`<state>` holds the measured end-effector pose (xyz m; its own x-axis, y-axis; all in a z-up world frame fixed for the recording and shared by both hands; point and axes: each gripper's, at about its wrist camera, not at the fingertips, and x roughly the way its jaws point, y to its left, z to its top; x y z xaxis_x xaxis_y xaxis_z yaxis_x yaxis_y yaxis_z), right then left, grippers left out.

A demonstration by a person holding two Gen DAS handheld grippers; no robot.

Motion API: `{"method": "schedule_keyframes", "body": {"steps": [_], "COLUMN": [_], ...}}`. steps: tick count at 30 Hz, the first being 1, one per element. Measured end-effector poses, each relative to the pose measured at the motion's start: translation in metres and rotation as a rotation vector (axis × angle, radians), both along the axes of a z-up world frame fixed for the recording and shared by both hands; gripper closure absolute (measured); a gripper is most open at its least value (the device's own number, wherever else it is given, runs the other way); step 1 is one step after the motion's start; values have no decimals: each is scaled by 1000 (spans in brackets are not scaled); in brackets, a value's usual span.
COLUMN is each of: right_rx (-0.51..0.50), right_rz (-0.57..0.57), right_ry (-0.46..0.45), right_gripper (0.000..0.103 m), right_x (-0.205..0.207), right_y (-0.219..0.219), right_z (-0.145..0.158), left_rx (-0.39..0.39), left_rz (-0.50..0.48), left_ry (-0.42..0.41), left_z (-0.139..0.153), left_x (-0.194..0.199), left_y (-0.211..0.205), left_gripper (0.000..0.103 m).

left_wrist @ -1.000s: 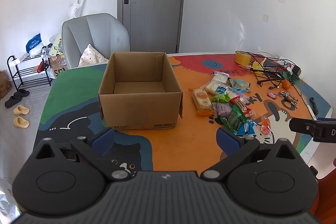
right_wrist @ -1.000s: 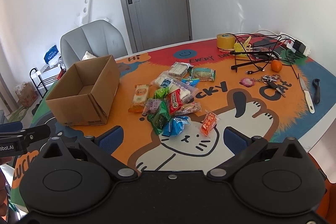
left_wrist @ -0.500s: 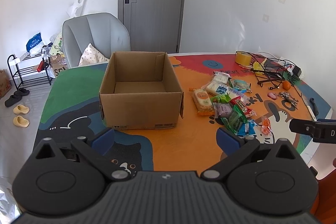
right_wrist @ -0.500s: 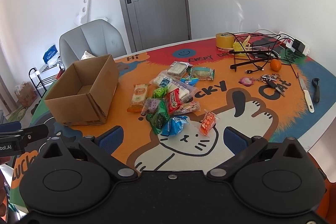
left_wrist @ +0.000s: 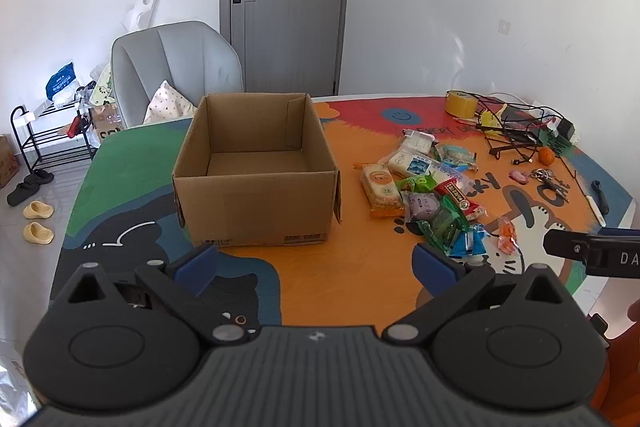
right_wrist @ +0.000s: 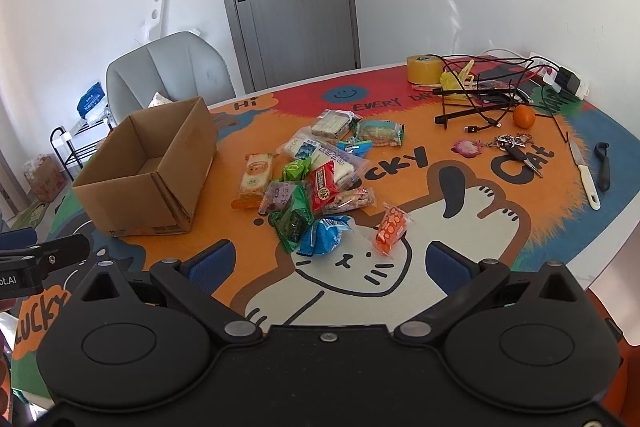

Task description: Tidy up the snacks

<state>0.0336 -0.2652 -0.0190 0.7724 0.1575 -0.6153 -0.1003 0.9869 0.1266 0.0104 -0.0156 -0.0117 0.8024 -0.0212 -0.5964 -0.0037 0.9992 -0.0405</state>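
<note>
An open, empty cardboard box [left_wrist: 256,203] stands on the cartoon-cat table mat, also in the right wrist view [right_wrist: 160,183]. Right of it lies a pile of several snack packets [left_wrist: 432,195], in the right wrist view [right_wrist: 316,179]: an orange biscuit pack [right_wrist: 256,179], green [right_wrist: 294,219], blue [right_wrist: 326,237] and red [right_wrist: 324,181] packets, and a small orange packet [right_wrist: 390,233] lying apart. My left gripper [left_wrist: 316,263] is open and empty, just in front of the box. My right gripper [right_wrist: 330,261] is open and empty, in front of the pile.
At the table's far right lie a tape roll [right_wrist: 424,69], tangled cables [right_wrist: 492,91], an orange fruit [right_wrist: 524,117], keys [right_wrist: 516,147], a white knife [right_wrist: 584,173] and a black tool [right_wrist: 602,167]. A grey chair [left_wrist: 176,67] and a shoe rack [left_wrist: 44,139] stand behind the table.
Both grippers have drifted only slightly; the right wrist view has shifted a little nearer the snack pile. Nothing on the table has moved.
</note>
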Motion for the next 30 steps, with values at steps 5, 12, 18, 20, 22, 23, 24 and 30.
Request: {"method": "schedule_keyframes", "body": {"steps": [5,12,18,20,22,23,24,30], "right_rx": [-7,-3,15,34,45,50,59,73], "right_rz": [-17,-31,-49,-45,-66,-76,-85,-109], "right_ry": [14,41,55,55,51,48,44,0], "right_gripper": [0,0,0,0,0,0,0,0], "right_x": [9,25,36,38,40,41,42,47], "right_y": [-4,-12,-26,-32,-38,-41,-45,-62], "right_z": [-9,-26,-45,-50,-55,-57,-60,-72], "left_rx": [4,23,33,32,34,37,39,55], "left_rz": [27,32,24,22,17,11,5,-23], "left_ry": [14,39,50,47,41,38,34,21], "left_z": [-7,-20,-32,-34,-37,-38,-39,-51], "left_x": [12,27,41,44,48,50,51,63], "left_y": [-4,-15,-30,-36,-44,-48,-52,-75], "left_gripper": [1,1,1,1,1,1,1,1]}}
